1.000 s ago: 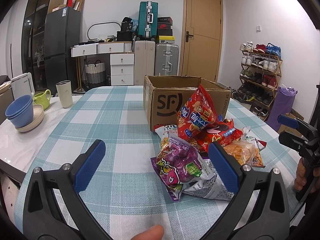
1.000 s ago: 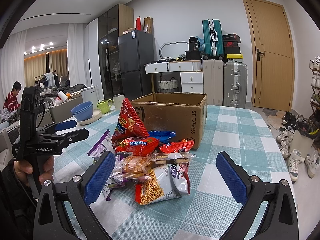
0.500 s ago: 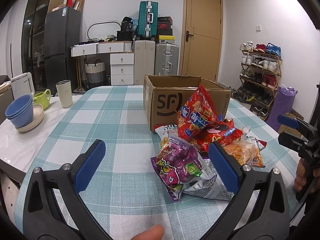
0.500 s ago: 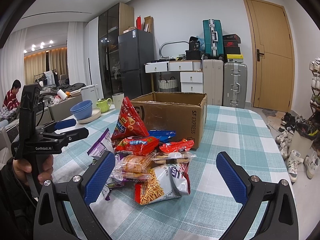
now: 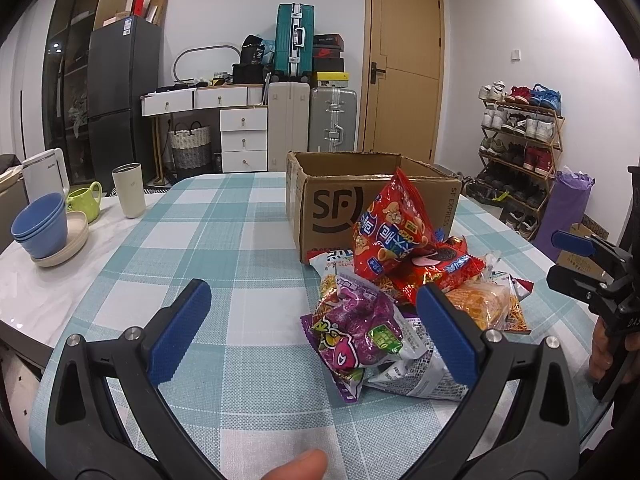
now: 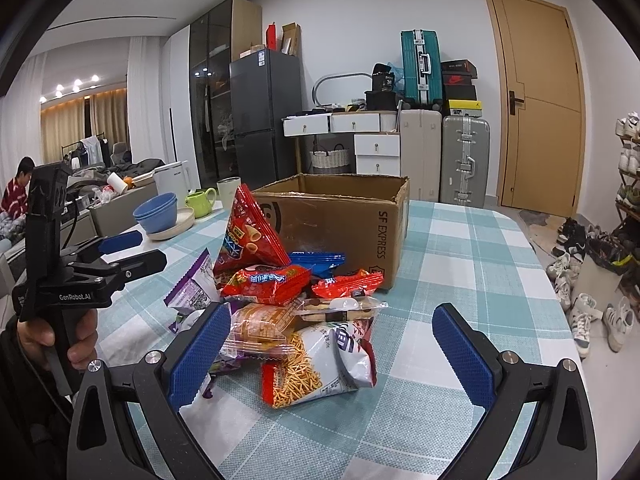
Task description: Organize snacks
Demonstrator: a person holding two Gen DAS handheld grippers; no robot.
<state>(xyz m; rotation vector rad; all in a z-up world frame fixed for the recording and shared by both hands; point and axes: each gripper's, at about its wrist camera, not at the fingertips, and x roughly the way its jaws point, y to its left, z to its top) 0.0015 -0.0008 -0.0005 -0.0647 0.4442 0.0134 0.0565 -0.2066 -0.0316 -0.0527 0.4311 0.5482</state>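
1. Barely shifted since a second ago: same snack pile (image 5: pixel 404 296), same carton, both claws hovering where they were, so no packet lifted yet and the sorting not begun.
2. Left claw (image 5: pixel 312 328) spread wide and empty, low over the checked desk (image 5: pixel 224 240), right pad overlapping the purple packet (image 5: pixel 356 332) in view, contact not clear.
3. Right claw (image 6: pixel 332 356) likewise spread and empty, framing the near edge of the pile, nothing pinched.
4. Heaped loosely on the desk just in front of the open cardboard box (image 5: pixel 360 200): tall red chip bag (image 5: pixel 392 228) leaning against the box front, red biscuit packet (image 6: pixel 266 280) below it, white-and-red noodle-snack bag (image 6: pixel 320 364) nearest the right claw, clear-wrapped pastry (image 6: pixel 260 326) beside it.
5. Crinkly, puffed, overlapping bags; likely to slip or drag neighbours when pulled.
6. Probably next: one top packet pinched and carried into the box.
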